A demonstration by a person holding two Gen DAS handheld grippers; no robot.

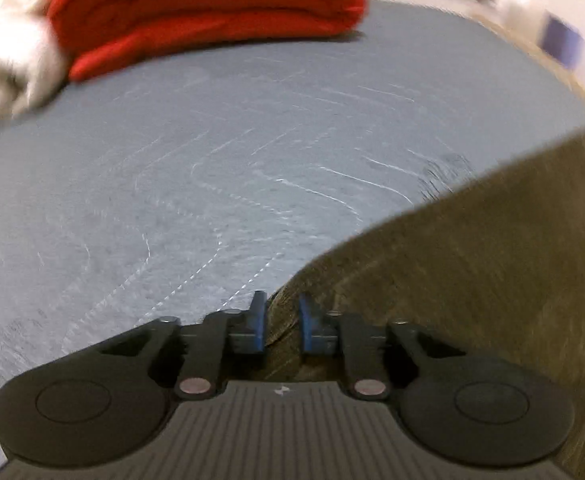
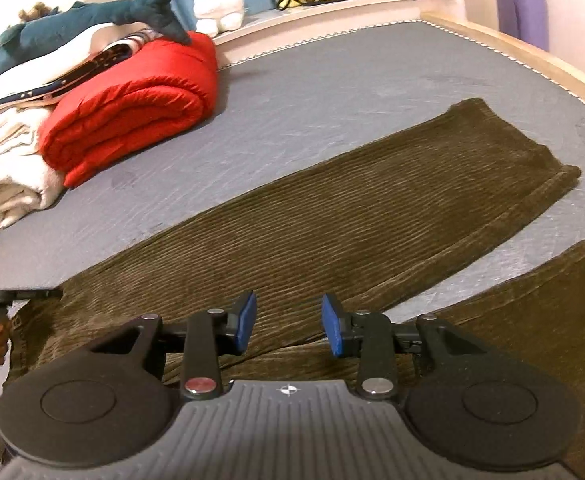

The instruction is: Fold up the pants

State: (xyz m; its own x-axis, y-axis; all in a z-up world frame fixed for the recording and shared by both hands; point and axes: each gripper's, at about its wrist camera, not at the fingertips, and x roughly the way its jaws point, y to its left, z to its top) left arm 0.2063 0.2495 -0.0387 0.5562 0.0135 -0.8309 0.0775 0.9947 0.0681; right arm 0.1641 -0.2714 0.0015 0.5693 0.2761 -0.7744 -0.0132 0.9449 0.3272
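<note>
The pants (image 2: 332, 216), brown corduroy, lie spread flat on the grey bed (image 2: 332, 92), both legs stretched away toward the far edge with a strip of bed showing between them. The step in hand looks like taking hold at the near end for the first fold, one leg over the other.

The left gripper (image 1: 280, 320) sits at the pants' left edge with its jaws nearly closed and a fold of cloth between the blue pads (the picture is blurred, so whether the pads actually bite I cannot tell). The right gripper (image 2: 288, 324) hovers over the near middle of the pants, around where the legs part, its jaws apart and nothing pinched.

Next, by my judgement, the right needs to come down and close on cloth; then both should lift together and carry one leg across, edges matched, without dragging the layer beneath.
</note>
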